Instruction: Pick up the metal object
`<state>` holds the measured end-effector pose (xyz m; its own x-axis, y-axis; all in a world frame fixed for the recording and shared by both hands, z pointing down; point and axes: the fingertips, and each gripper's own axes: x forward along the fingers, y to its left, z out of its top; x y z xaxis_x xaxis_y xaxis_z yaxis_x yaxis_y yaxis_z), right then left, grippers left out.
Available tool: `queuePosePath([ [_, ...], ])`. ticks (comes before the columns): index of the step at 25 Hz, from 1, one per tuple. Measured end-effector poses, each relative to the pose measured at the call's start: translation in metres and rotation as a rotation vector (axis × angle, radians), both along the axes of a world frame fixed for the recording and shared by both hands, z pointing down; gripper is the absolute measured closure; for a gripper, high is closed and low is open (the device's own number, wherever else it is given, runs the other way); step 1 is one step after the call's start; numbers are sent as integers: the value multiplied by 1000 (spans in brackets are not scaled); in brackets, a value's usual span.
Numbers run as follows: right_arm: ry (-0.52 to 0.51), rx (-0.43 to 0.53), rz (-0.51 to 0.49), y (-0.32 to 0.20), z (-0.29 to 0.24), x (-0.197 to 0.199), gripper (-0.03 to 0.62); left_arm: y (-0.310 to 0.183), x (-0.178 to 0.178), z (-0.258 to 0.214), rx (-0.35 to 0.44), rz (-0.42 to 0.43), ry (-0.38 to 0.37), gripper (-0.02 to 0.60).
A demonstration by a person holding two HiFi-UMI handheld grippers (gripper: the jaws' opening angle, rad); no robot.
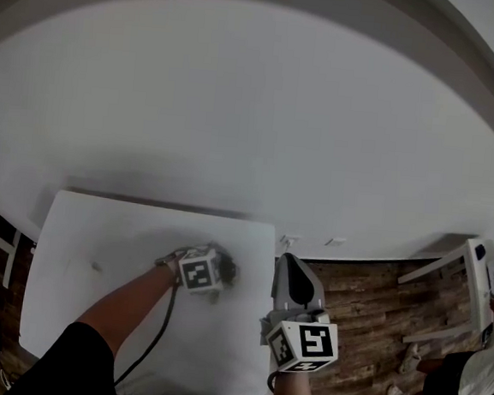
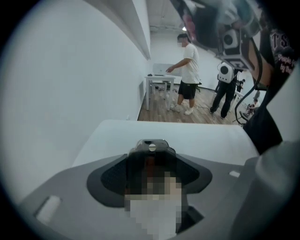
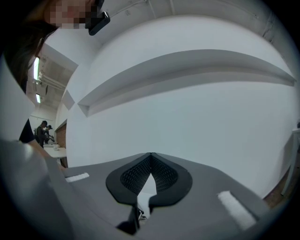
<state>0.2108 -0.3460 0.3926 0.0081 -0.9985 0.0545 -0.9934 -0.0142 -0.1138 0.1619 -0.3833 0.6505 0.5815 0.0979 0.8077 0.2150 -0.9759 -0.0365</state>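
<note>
Grips the dark metal object (image 2: pixel 151 149) in the left tongs (image 2: pixel 150 164), pads against both its sides, over the right half of the white bench (image 1: pixel 106 240), and holds the right tongs (image 3: pixel 150 159) closed and empty just past the bench's right edge, over the wooden floor (image 1: pixel 375 307)

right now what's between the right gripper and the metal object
Only bare white table, in the head view; the metal object stands between the left gripper's jaws.

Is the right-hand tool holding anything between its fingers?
No, the right gripper has its fingers closed tip to tip with nothing between them.
</note>
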Motion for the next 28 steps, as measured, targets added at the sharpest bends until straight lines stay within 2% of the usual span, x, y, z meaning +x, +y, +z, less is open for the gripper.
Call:
queuePosePath([
  [4, -11, 6, -15, 8, -1, -1, 582, -1, -10, -67, -41, -160, 168, 290],
  [8, -22, 27, -54, 5, -7, -6, 581, -12, -29, -146, 14, -308, 338, 290],
  [11, -18, 39, -88, 2, -15, -14, 582, -11, -47, -199, 57, -388, 430, 290],
  [14, -9, 60, -125, 2, -26, -28, 582, -6, -73, -239, 119, -465, 478, 290],
  [20, 24, 92, -192, 5, -42, -87, 582, 9, -155, -305, 237, -625, 588, 290],
  [24, 27, 113, -218, 7, -53, -80, 582, 21, -166, -335, 301, -695, 617, 289],
  [28, 30, 125, -229, 9, -59, -73, 582, 22, -169, -341, 309, -761, 636, 289],
])
